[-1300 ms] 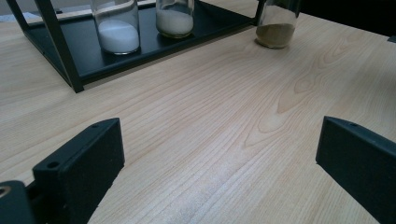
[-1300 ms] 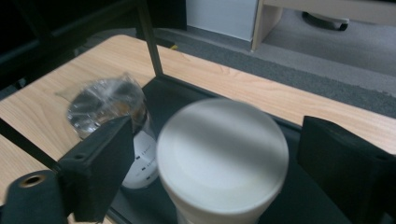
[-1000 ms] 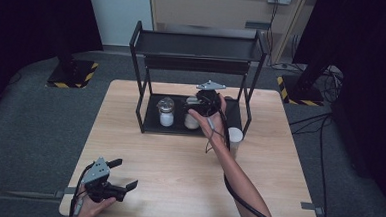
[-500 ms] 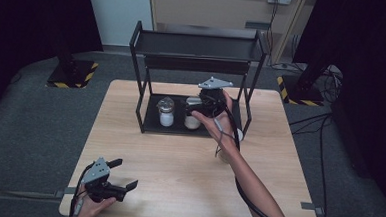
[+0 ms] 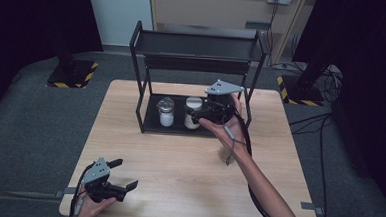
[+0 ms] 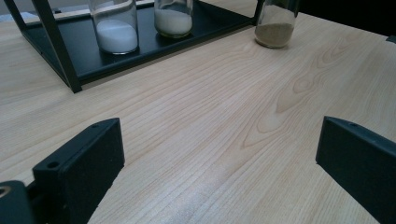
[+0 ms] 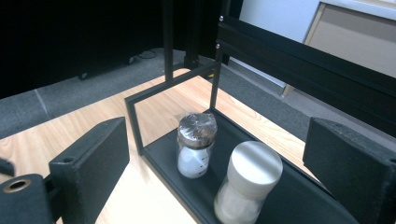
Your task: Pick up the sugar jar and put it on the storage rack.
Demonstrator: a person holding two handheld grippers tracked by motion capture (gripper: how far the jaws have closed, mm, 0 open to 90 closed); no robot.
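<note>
A black two-tier rack (image 5: 141,76) stands at the back of the wooden table (image 5: 178,168). On its lower shelf are a jar of white powder with a wrapped lid (image 5: 167,112) (image 7: 196,144) and a white-capped jar (image 5: 193,112) (image 7: 250,182). My right gripper (image 5: 199,115) (image 7: 219,135) hovers over the shelf's front by these jars. Its jaws have just been opening and are open, with nothing between them. A jar of brownish powder (image 6: 276,23) stands on the table beside the rack's front corner. My left gripper (image 5: 124,173) (image 6: 219,149) rests open near the table's front left edge.
The rack's upper shelf (image 5: 199,44) overhangs the jars, and its posts (image 7: 133,121) frame the lower shelf. Bare wood lies between the rack and my left gripper. Dark stands with striped bases (image 5: 70,74) sit on the floor beyond the table.
My right hand has risen and shifted left from beside the rack's right post to over the lower shelf's front. Its jaws look wider. The left gripper has not moved.
</note>
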